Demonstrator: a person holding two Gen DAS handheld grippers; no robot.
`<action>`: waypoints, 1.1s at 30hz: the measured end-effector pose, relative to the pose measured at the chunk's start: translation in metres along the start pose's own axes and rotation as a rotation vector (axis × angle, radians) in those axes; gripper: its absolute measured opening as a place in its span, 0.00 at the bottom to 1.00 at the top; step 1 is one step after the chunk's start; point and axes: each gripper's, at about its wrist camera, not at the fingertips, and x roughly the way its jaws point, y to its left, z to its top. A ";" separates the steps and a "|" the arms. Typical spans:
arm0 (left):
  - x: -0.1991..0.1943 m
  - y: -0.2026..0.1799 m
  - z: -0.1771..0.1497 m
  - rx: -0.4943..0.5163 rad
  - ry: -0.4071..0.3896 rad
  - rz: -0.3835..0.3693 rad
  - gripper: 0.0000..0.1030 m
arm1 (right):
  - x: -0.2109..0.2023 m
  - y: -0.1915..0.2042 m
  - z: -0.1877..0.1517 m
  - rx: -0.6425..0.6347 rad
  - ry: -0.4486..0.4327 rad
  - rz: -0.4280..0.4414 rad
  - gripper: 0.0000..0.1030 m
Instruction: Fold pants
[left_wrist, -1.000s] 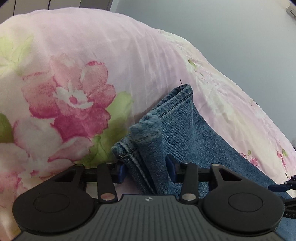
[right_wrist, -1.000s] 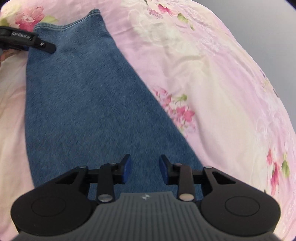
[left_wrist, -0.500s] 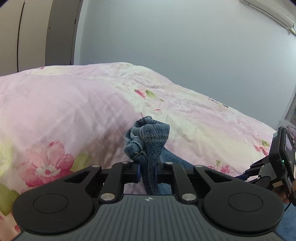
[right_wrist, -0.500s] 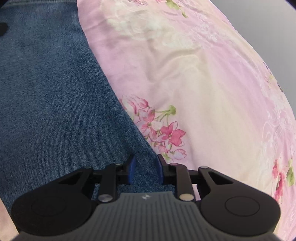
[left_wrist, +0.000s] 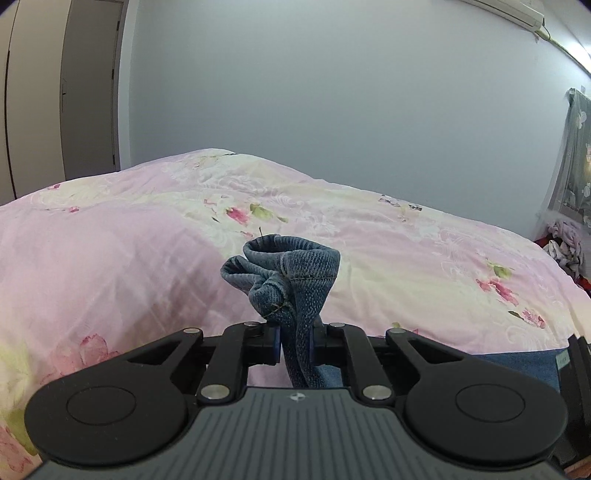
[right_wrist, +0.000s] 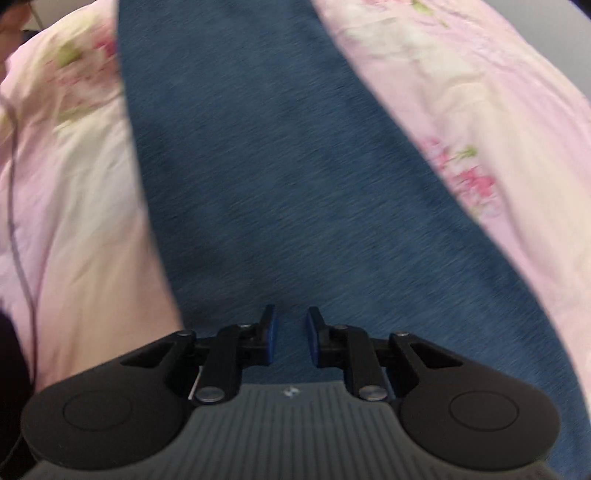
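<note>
My left hand-held gripper (left_wrist: 295, 341) pinches the pants (left_wrist: 291, 273) cuff above the bed (left_wrist: 110, 258). The leg runs long, straight away from my right hand-held gripper (right_wrist: 289, 336) (narrow gap, just closing, nothing pinched), which hovers nearest.

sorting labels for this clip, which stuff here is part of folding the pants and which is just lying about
Part of the job:
- jeans, hem end bunched and lifted
- left gripper, shut on the hem
- right gripper, jaws narrow and just been closing, over the denim, nothing clamped
- floral bedspread, the work surface

Just lying about:
- clothes pile by the curtain
- wardrobe doors
</note>
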 end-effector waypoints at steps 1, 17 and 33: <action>-0.002 -0.005 0.001 0.012 -0.001 -0.002 0.13 | -0.001 0.006 -0.004 -0.007 -0.003 -0.012 0.09; -0.037 -0.145 0.037 0.200 -0.059 -0.187 0.13 | -0.101 -0.051 -0.099 0.229 -0.056 -0.126 0.11; 0.047 -0.357 -0.103 0.481 0.284 -0.400 0.13 | -0.156 -0.123 -0.264 0.528 -0.087 -0.191 0.14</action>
